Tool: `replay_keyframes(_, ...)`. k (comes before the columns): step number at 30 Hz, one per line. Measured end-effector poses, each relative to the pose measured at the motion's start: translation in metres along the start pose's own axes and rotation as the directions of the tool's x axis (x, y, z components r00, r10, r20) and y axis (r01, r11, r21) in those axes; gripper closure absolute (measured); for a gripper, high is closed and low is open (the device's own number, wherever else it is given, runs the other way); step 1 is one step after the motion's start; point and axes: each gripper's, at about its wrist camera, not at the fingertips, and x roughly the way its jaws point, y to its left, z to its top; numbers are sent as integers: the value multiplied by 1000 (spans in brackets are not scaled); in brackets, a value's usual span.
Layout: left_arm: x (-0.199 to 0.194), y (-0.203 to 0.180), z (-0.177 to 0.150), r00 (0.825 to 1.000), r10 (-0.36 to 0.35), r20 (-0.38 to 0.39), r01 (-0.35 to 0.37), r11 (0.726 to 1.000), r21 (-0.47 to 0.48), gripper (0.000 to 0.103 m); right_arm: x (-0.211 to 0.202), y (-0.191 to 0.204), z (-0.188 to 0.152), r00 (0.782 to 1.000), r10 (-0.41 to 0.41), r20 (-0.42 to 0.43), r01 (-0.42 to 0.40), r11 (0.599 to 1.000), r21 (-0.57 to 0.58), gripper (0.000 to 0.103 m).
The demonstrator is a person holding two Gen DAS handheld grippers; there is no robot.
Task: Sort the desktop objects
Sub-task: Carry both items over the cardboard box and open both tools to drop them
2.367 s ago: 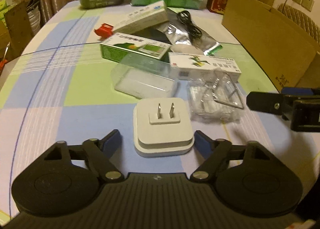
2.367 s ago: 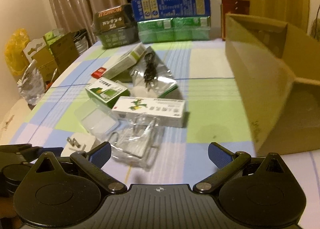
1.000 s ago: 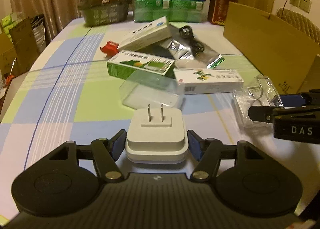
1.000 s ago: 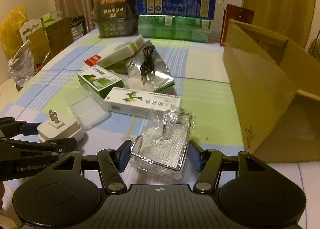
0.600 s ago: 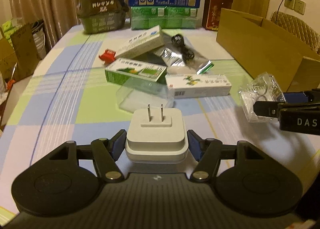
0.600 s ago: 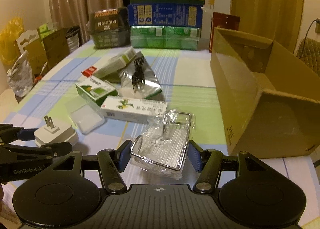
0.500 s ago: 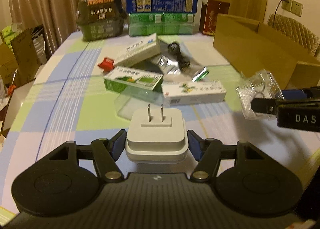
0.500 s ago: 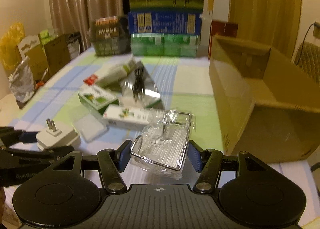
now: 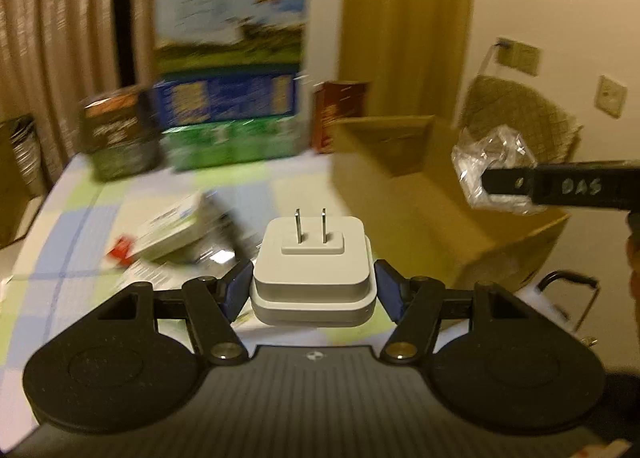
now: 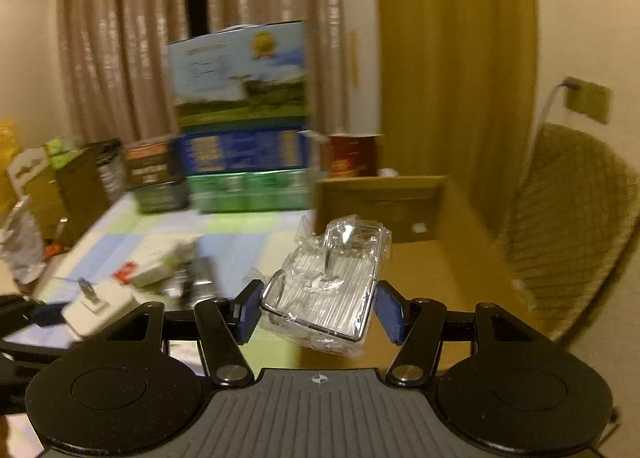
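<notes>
Left gripper jaws closed on white plug adapter, held in the air above the worktop, prongs pointing up and away from the camera. Right gripper jaws clamped on bagged metal rack, long axis running away from the camera, held above the near part of the open cardboard box at the worktop's right edge. Left-behind small boxes lie blurred mid-worktop. Stacked cartons stand along the far edge. A wicker chair is beyond the box. Print unreadable from motion blur.
</notes>
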Motion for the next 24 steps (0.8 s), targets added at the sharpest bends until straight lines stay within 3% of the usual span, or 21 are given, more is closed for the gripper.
replay_keyframes(5,37,-49,31,997,-77,3,77,996,43,43,12,-57,2,998,-66,-18,66,998,15,46)
replay_keyframes(11,86,-90,45,989,-145,-16,145,986,79,43,29,-96,-3,995,-88,-51,91,995,41,46)
replay_keyframes(22,137,-111,48,974,-214,-76,221,968,115,42,51,-127,-4,991,-108,-74,115,990,82,46)
replay_keyframes(24,137,-109,48,978,-201,-64,207,970,126,42,52,-127,-4,991,-110,-77,116,990,80,46)
